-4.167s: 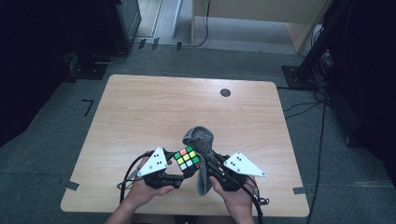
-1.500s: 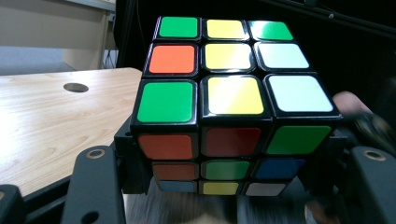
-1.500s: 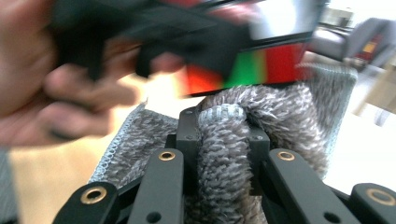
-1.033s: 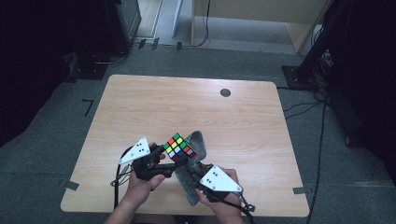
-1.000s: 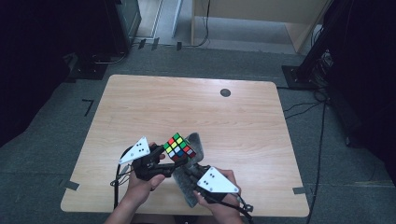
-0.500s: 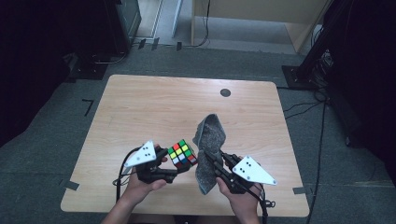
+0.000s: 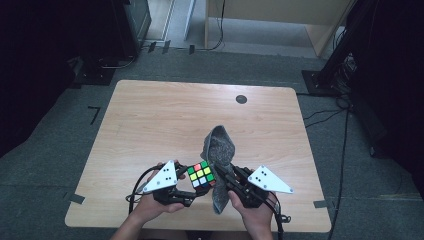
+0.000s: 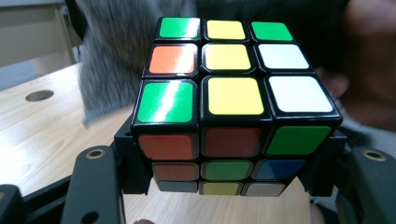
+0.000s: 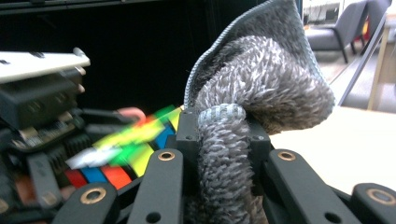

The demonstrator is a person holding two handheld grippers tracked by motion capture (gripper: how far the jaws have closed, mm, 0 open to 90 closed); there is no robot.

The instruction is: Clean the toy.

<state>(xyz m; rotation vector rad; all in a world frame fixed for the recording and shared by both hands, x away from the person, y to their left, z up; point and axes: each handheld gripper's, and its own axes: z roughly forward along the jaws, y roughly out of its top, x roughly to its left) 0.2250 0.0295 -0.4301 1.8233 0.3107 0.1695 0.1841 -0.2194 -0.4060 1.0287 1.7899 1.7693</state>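
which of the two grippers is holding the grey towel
The right gripper: its fingers are shut on the bunched grey towel, which stands up above them. The left gripper instead clamps the puzzle cube.

Compared with a second ago: right gripper [image 7: 226,176] with its grey triangular plate shifted rightward and raised from the near worktop edge, now level with the left gripper [image 7: 192,192]. Grey fluffy terry cloth [image 7: 220,150] lifted, standing upright and tall instead of slumped low behind the multicoloured puzzle cube [image 7: 201,175]. Cube turned slightly, sitting lower and nearer the person, touching the cloth's side.
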